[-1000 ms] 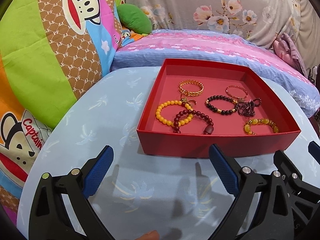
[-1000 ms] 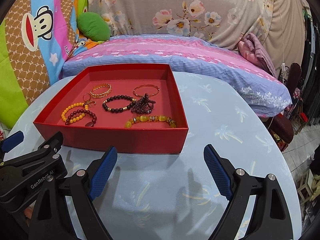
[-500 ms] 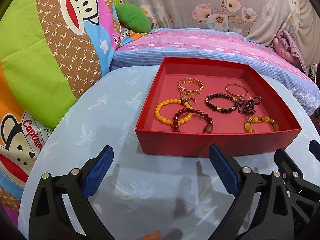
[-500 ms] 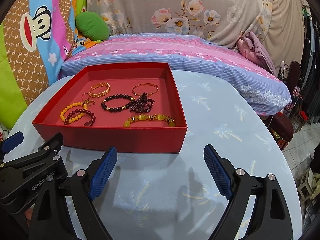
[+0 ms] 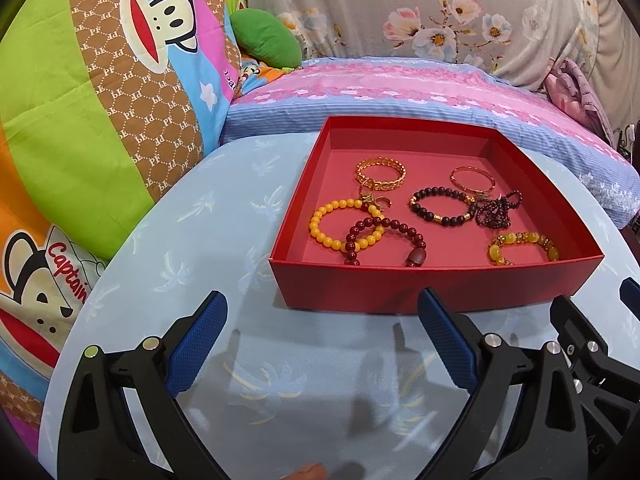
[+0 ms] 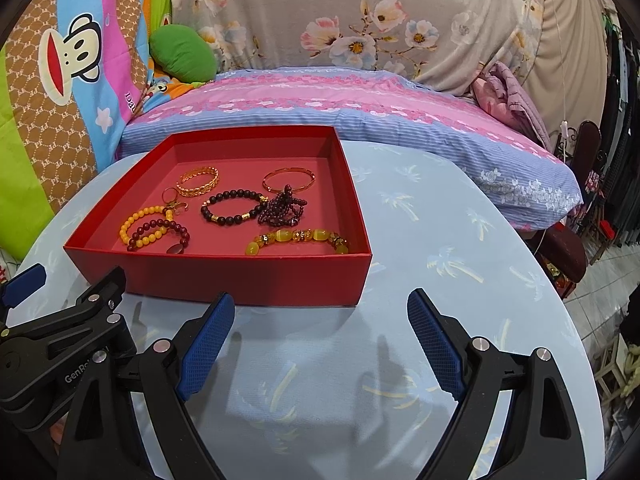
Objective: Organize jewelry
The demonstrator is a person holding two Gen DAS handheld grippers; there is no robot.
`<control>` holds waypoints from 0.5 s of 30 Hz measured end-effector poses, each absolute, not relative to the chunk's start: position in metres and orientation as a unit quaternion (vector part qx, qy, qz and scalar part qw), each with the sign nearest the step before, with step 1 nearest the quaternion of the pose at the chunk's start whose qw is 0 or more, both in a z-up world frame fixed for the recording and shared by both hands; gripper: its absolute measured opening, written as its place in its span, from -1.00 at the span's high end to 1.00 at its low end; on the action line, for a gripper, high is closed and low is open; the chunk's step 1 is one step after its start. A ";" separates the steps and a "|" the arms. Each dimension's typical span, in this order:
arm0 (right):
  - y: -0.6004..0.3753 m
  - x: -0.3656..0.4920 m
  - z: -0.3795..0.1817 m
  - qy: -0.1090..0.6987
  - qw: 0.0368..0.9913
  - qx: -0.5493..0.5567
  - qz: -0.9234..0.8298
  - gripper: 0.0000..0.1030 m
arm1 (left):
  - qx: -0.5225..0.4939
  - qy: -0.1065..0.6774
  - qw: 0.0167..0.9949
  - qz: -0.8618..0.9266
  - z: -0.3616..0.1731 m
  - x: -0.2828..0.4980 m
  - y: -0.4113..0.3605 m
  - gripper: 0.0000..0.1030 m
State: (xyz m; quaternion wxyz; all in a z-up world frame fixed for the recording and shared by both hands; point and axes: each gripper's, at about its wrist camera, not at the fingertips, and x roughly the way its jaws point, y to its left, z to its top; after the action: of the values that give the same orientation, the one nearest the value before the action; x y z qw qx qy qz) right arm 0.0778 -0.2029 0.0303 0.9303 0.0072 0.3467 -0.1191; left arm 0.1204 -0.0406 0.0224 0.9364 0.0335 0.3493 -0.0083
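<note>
A round table [image 5: 224,216] in a pale blue palm-print cloth fills the lower frame, with bedding behind. Centre-right on it sits the red tray [image 5: 436,284] of bracelets (beaded and gold, some overlapping). Below it hover the left gripper [image 5: 320,336] and right gripper [image 6: 320,336], jaws wide apart, holding nothing.

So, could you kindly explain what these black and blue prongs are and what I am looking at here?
They are two hand-held grippers; a person carries one in each hand, each with a camera looking along its fingers. One picture is from the left gripper, the other from the right gripper. Both stand open and hold nothing, above a round table with a light blue palm-print cover. On it sits a red tray holding bracelets, among them a yellow bead bracelet, a dark bead bracelet and a gold chain bracelet.
</note>
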 end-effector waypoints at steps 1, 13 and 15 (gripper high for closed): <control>-0.203 0.078 0.030 0.347 0.930 0.007 -0.119 -0.64 | 0.034 0.349 0.936 -0.008 0.022 0.120 -0.041 -0.77; -0.203 0.077 0.030 0.346 0.931 0.007 -0.119 -0.64 | 0.037 0.344 0.938 -0.005 0.025 0.120 -0.040 -0.75; -0.203 0.077 0.030 0.346 0.931 0.007 -0.119 -0.64 | 0.037 0.344 0.938 -0.005 0.025 0.120 -0.039 -0.75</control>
State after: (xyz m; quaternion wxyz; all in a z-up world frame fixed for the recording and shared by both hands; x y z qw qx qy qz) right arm 0.0772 -0.2025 0.0302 0.9306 0.0073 0.3461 -0.1193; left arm 0.1203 -0.0391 0.0251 0.9382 0.0369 0.3440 -0.0055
